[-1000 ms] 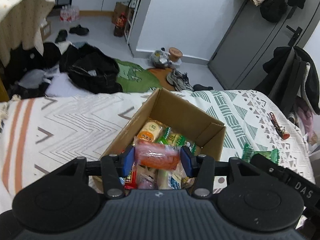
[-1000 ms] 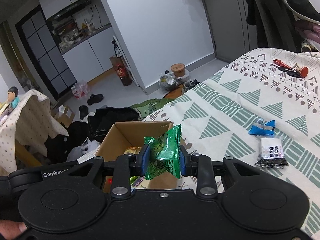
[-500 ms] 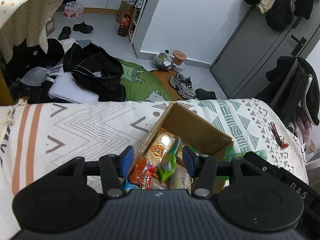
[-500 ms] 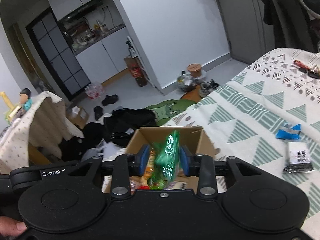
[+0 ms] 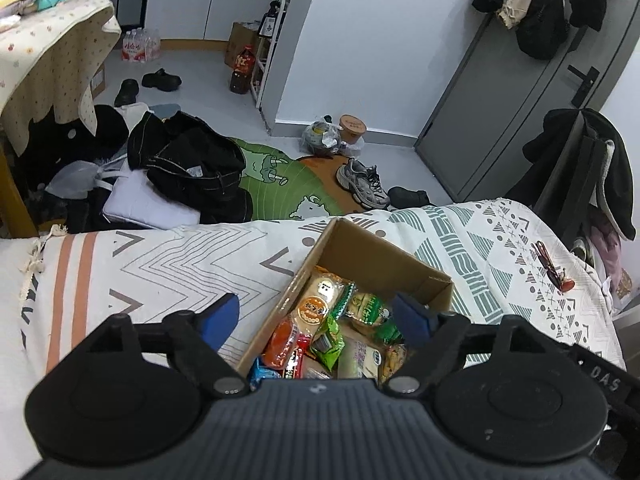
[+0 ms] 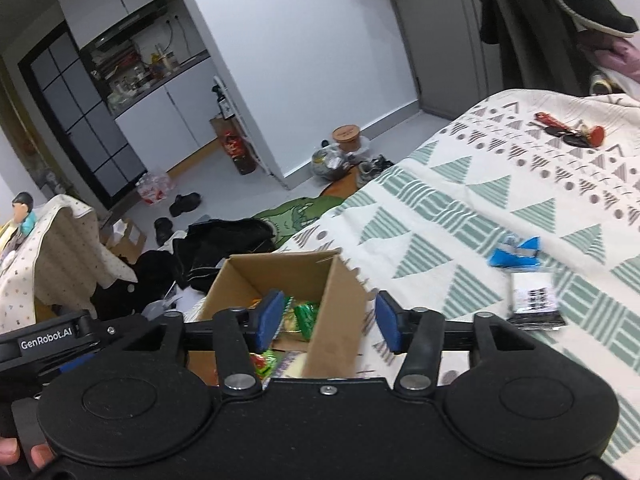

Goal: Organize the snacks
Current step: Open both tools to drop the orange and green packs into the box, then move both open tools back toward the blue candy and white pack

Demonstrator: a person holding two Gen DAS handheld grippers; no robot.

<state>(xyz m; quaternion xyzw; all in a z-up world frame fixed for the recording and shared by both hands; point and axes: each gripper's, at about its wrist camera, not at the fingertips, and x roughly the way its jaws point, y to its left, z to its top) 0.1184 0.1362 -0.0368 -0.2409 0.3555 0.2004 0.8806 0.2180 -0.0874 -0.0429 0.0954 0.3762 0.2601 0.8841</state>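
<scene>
Snacks (image 5: 332, 332) now in cardboard box (image 5: 384, 256) on bed: orange and green packets you held a second ago dropped in. Left gripper (image 5: 316, 316), right gripper (image 6: 326, 322): fingers wide, empty. Blue packet (image 6: 516, 253), black packet (image 6: 534, 300) remain on bedspread, right; fetch next.

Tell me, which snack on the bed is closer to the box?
The black packet. The blue packet lies just beyond it, farther from the cardboard box.

The left tool (image 5: 318, 316) hangs spread wide over the snack-filled cardboard box (image 5: 384, 258).
</scene>
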